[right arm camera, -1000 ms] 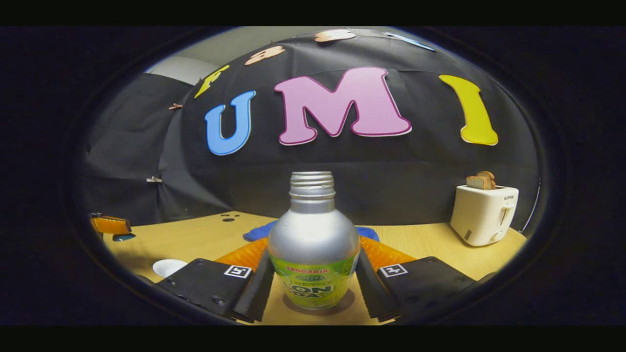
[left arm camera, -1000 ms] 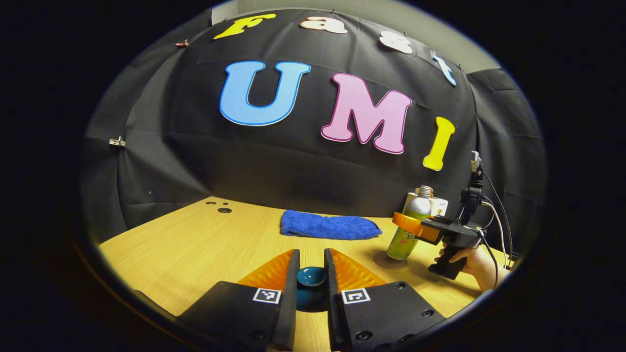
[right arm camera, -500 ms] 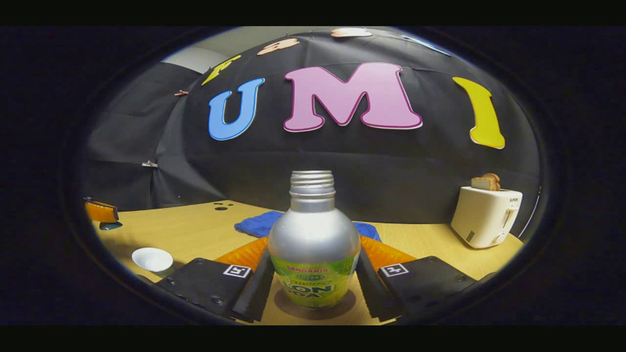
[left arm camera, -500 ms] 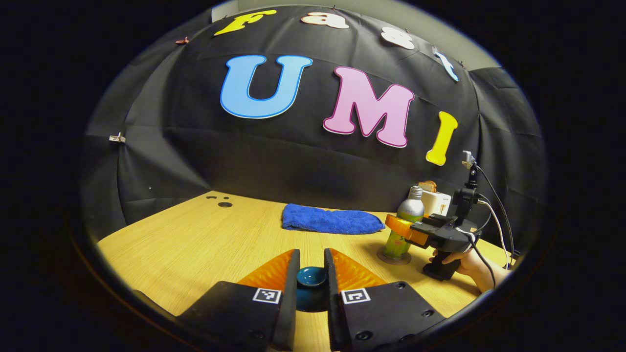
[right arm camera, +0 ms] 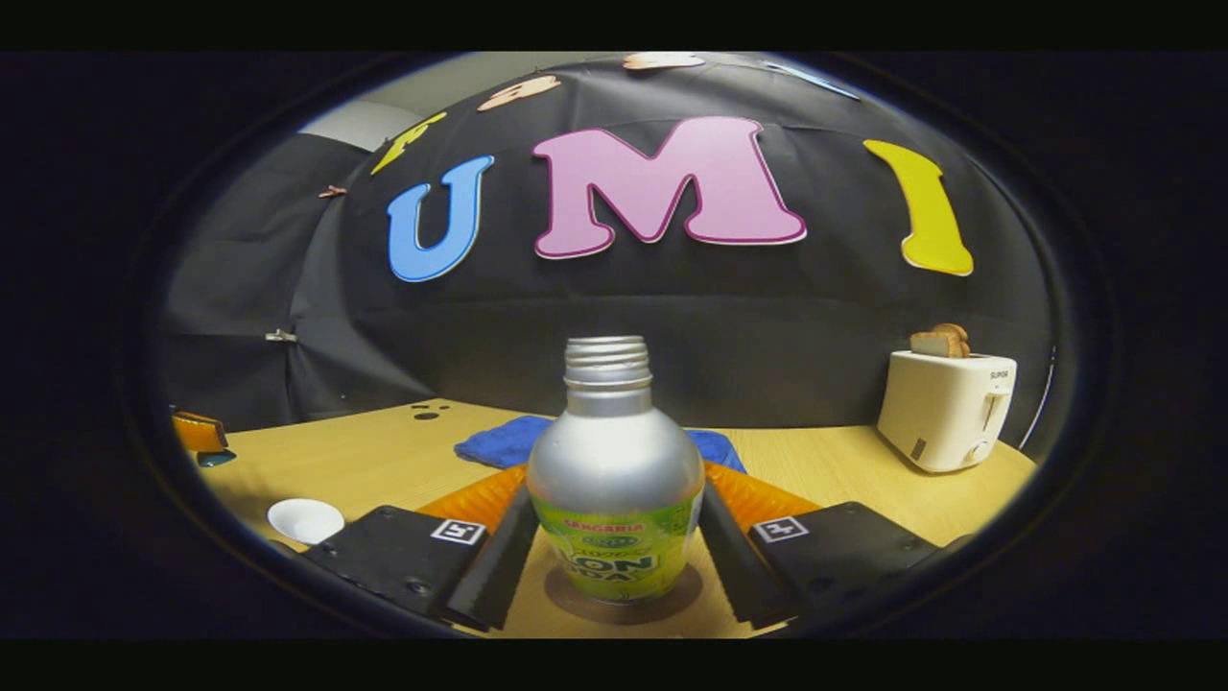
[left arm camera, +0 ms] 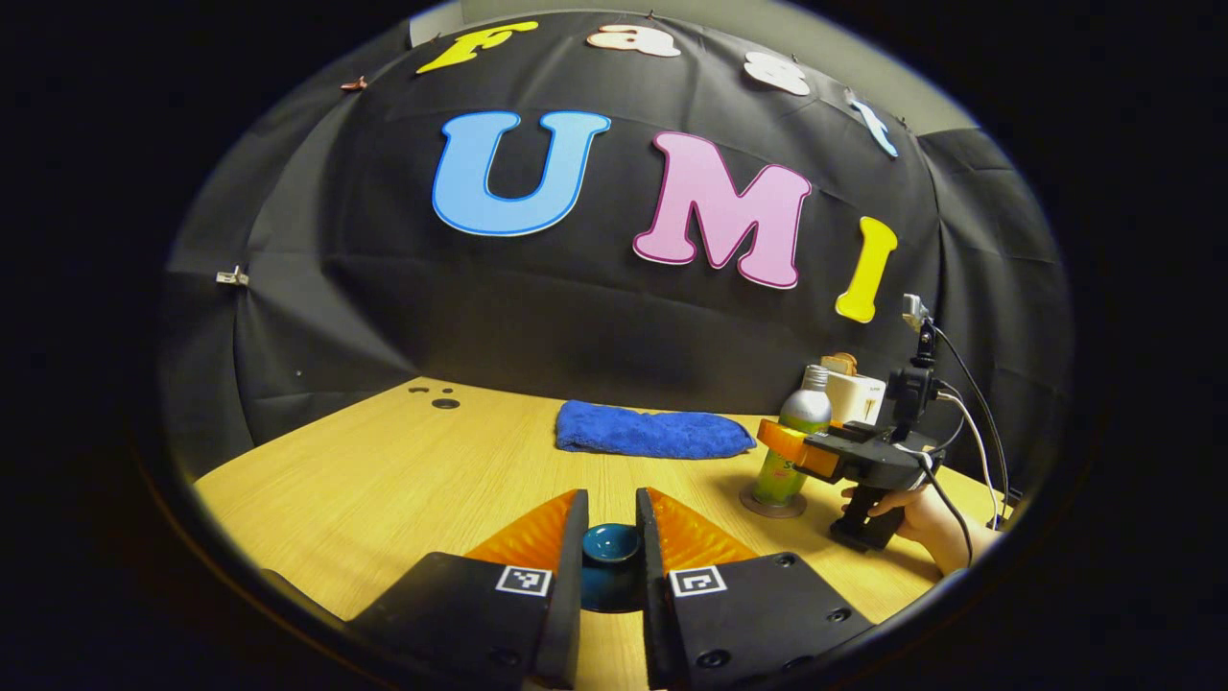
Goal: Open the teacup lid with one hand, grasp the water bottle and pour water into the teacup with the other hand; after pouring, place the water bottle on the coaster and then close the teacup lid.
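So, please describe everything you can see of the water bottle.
The water bottle has a silver metal-looking top, a threaded uncapped neck and a green label below. It stands upright on a round brown coaster on the wooden table, between the right gripper fingers, which flank its sides closely.

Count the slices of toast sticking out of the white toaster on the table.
2: both brown toast slices stand side by side in the top slots of the white toaster, at the wooden table's far right. The nearer one partly covers the other.
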`<state>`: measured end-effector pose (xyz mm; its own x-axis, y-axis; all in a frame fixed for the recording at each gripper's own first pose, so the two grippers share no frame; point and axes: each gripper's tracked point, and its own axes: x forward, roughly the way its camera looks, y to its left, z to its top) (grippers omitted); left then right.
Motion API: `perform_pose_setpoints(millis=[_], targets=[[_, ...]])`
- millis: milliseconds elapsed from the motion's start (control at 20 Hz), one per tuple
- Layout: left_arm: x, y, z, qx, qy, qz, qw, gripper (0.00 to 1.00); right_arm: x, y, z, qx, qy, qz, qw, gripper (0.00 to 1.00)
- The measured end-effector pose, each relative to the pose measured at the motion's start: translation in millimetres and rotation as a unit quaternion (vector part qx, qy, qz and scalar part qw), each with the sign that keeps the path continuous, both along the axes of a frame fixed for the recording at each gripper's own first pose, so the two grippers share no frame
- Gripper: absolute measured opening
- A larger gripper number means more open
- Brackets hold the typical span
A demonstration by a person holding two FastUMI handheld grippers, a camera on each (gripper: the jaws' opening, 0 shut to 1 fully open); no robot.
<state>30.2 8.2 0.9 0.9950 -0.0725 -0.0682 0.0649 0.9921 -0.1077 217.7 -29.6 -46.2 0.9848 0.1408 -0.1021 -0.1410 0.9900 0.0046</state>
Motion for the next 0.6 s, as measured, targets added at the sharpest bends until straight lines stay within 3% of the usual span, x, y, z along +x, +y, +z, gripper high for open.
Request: perform_pose_setpoints(millis=[100, 600], targets=[[-3, -4, 4, 0.003, -0.004, -0.001, 1.000, 0.30, -4, 5, 2, -0.008, -0.002, -0.001, 1.000, 0.99], [-13, -13, 9, 0.001, -0.004, 0.007, 1.000, 0.31, -30, -7, 24, 0.002, 0.008, -0.039, 0.999, 0.98]])
